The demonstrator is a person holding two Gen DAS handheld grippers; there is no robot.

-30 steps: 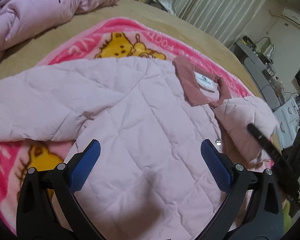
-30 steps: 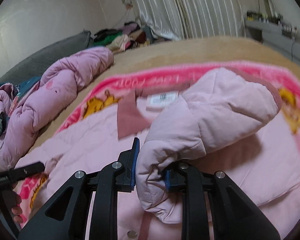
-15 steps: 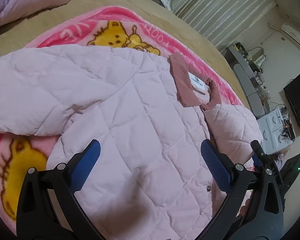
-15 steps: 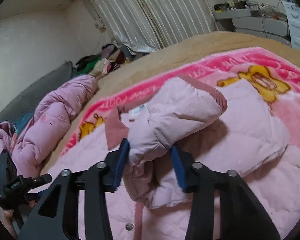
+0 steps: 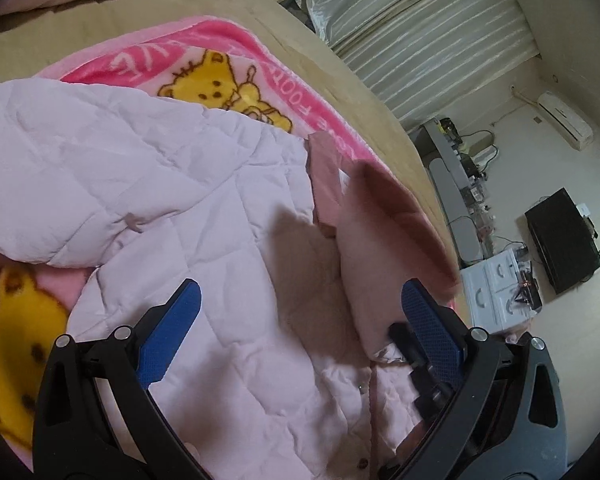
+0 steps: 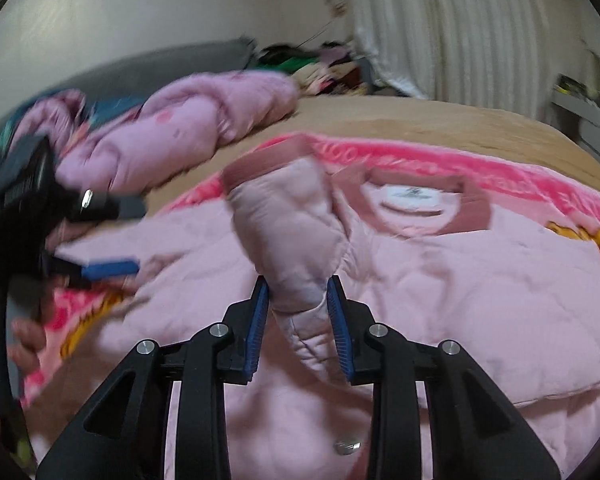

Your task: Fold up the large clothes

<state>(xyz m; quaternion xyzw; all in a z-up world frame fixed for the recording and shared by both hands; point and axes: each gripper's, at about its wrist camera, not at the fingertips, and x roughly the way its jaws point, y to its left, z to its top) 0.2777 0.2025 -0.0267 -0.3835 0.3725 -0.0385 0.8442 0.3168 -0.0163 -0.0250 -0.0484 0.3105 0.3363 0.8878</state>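
Folding looks barely begun: the right gripper [image 6: 298, 296], jaws just closing, pinches one sleeve [image 6: 296, 236] over the spread jacket [image 5: 204, 240], while the left gripper [image 5: 300, 304] gapes empty.

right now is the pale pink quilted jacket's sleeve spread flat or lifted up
Lifted. The right gripper is shut on the pale pink quilted jacket's sleeve, its dusty pink cuff raised above the jacket body, which lies spread on the bed.

Two wrist fisheyes, close over the bed — both angled down, sharing the pink jacket [image 5: 204, 208].
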